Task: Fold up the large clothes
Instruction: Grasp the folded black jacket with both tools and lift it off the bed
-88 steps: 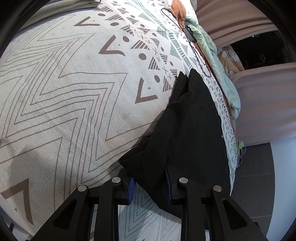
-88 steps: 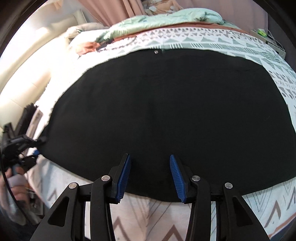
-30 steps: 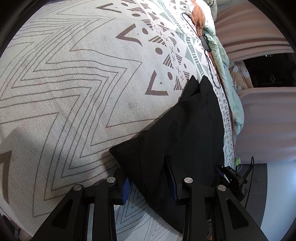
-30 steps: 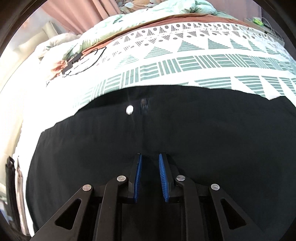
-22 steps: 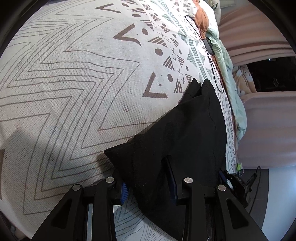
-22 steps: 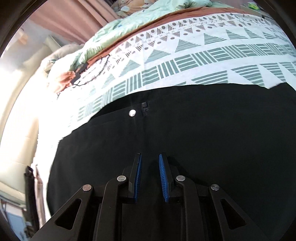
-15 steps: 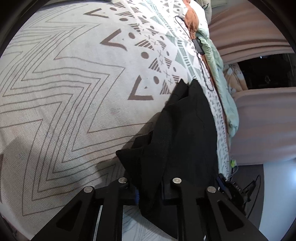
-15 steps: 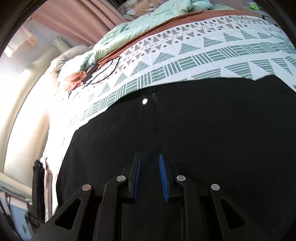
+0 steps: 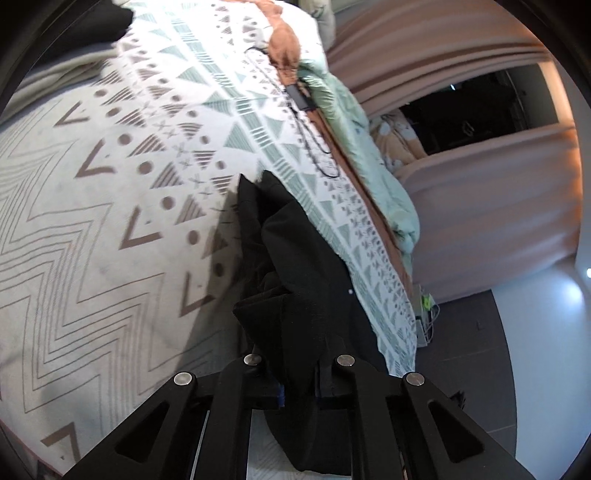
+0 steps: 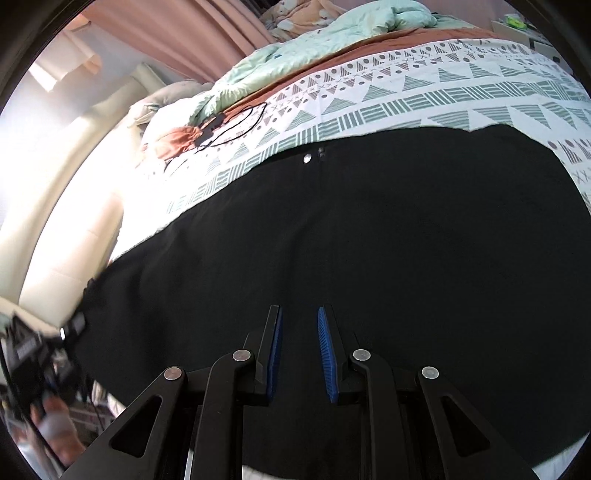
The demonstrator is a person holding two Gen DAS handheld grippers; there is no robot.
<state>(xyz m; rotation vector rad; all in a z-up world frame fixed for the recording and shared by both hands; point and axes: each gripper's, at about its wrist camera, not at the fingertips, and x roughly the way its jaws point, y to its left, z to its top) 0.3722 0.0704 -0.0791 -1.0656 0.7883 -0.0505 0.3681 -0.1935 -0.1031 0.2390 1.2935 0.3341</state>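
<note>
Spread across the bed, a white cotton bedspread (image 9: 92, 221) printed with grey-brown zigzags, triangles and green striped bands. Along its far edge, a rumpled mint-green quilt (image 10: 332, 37), with a thin black cable (image 10: 236, 125) looped just beside it. Beyond the bed, dusty-pink pleated curtains (image 10: 177, 33).

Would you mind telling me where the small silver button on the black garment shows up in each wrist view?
Left wrist: the silver button is a tiny speck right of centre, at the black garment's right edge.
Right wrist: upper centre, near the garment's far edge.
Shared landmark: the coiled black cable.
</note>
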